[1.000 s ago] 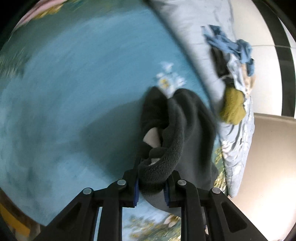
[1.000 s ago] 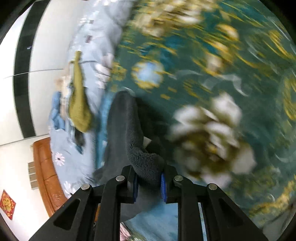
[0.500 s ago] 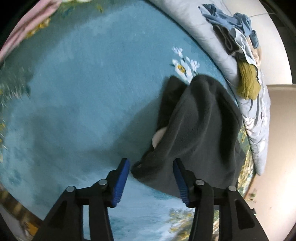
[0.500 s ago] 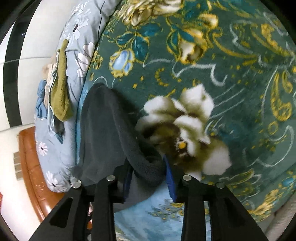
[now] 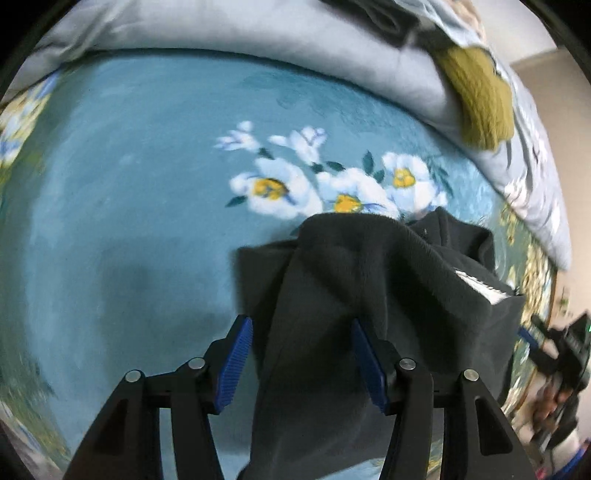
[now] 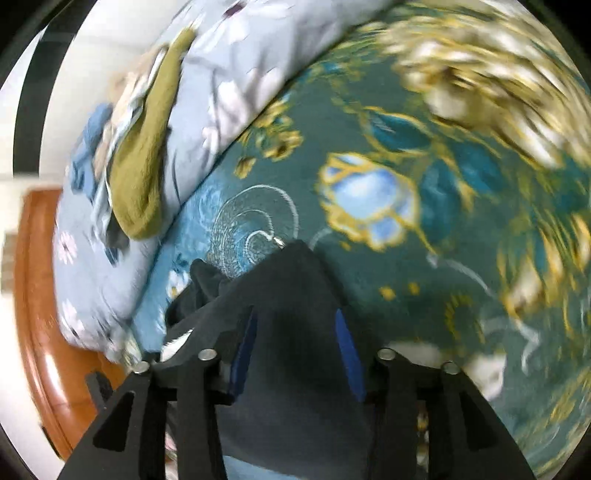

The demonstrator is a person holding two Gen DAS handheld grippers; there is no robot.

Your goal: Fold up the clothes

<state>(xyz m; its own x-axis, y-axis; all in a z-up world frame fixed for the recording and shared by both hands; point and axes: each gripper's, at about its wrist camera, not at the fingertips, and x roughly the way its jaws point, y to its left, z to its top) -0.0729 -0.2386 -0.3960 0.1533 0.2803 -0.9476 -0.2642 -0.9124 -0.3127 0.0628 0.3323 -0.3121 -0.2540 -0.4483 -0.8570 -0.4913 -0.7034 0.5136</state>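
Opening, both jaw sets straddle the dark fleece garment [image 5: 369, 295] unclamped: left gripper [image 5: 301, 363], right gripper [image 6: 295, 354]. Olive garment [image 5: 480, 107] lies at 1 o'clock on the pillow [image 5: 258, 40].

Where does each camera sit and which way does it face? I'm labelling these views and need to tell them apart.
Left wrist: on the left gripper, looking steeply down at the dark fleece garment on the blue floral blanket; its jaws are opening astride the fleece; the right gripper shows at the edge.
Right wrist: on the right gripper, looking down at the same fleece; its jaws are opening, fleece between them.
Shared: fleece, blanket, grey quilt, olive garment.
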